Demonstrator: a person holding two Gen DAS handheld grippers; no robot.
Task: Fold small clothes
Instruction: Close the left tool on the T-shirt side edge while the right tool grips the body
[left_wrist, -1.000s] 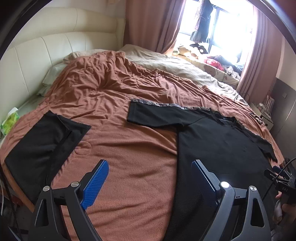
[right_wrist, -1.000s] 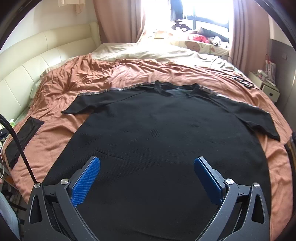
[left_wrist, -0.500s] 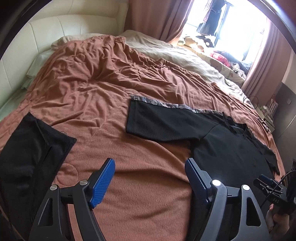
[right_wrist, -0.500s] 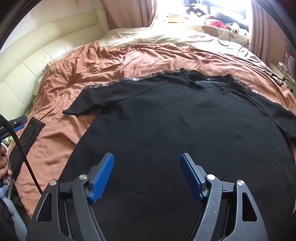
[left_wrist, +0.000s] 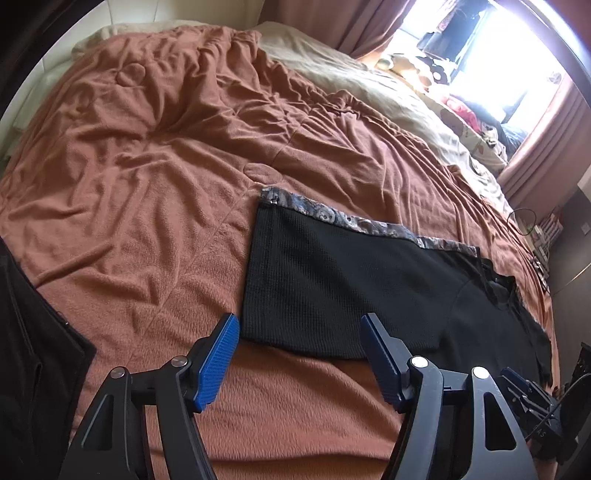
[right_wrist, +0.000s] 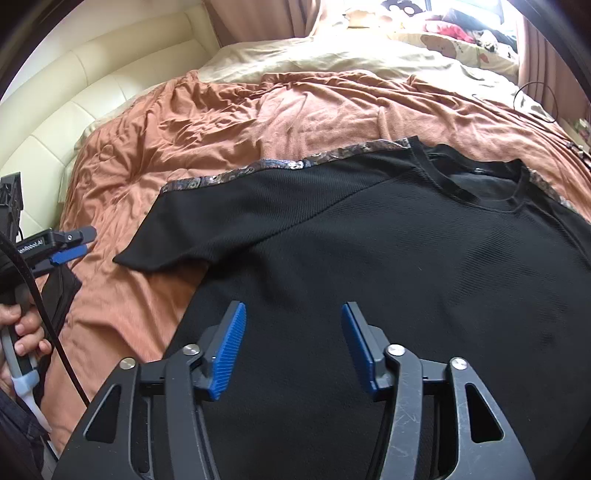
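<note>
Across the bed, a rust-brown blanket (left_wrist: 155, 155) covers most of the surface, wrinkled, with a beige sheet (right_wrist: 332, 59) beyond it toward the window. Cream padded headboard (right_wrist: 74, 103) on the left in the right wrist view.

Black T-shirt (right_wrist: 369, 258) lies flat and spread on the blanket, neckline pointing away from the cameras, patterned trim (left_wrist: 362, 221) along the top edge of its sleeve (left_wrist: 325, 284). Second dark garment (left_wrist: 33, 350) lies on the blanket at far left, well apart from the shirt.

Left gripper (left_wrist: 299, 354): jaws spread, nothing between them, hovering over the blanket at the sleeve's near edge. Right gripper (right_wrist: 291, 350): jaws spread, empty, above the shirt body.

Hand (right_wrist: 22, 332) on the left gripper's handle at the left edge of the right wrist view; black cable (right_wrist: 48, 314) runs past it.
</note>
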